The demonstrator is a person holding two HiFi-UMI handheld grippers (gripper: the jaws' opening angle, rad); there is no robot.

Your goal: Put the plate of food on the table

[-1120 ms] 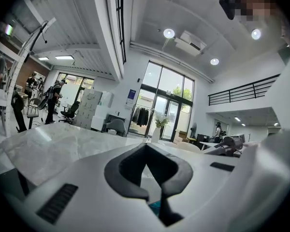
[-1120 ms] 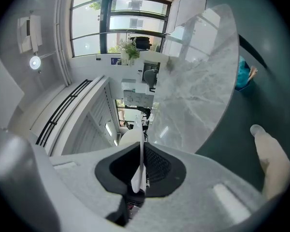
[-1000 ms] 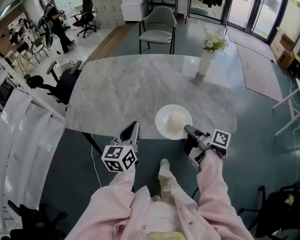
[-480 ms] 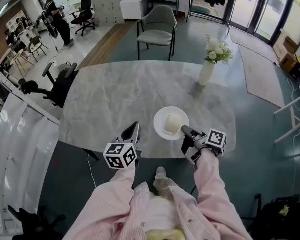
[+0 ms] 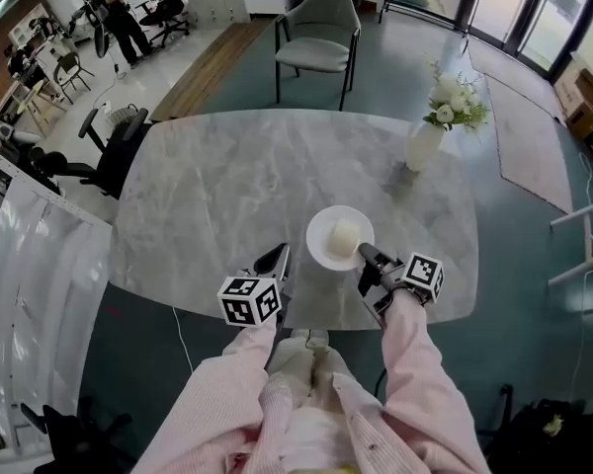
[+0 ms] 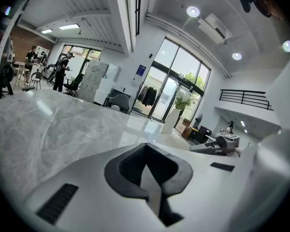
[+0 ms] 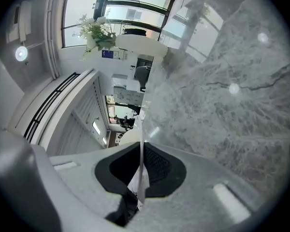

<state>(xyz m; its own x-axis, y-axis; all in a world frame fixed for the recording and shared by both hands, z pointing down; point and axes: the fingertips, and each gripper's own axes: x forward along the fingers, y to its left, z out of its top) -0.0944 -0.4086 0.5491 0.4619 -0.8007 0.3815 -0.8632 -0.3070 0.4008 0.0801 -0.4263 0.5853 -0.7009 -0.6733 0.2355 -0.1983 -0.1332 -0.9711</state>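
Note:
A white plate (image 5: 322,241) with a pale round piece of food (image 5: 345,235) is over the grey marble table (image 5: 227,186), a little in from its front edge. My right gripper (image 5: 365,256) is shut on the plate's near right rim. In the right gripper view the rim (image 7: 141,151) runs edge-on between the pads. Whether the plate rests on the marble I cannot tell. My left gripper (image 5: 280,258) hangs over the front edge, left of the plate, shut and with nothing in it (image 6: 152,187).
A white vase of flowers (image 5: 427,144) stands at the table's far right. A grey armchair (image 5: 319,42) is beyond the far side, and a black office chair (image 5: 109,156) at the left edge. People and desks are far off at the upper left.
The plate, held by my right gripper, has gone forward from the table's front edge to a little way in. My left gripper has moved forward to that edge.

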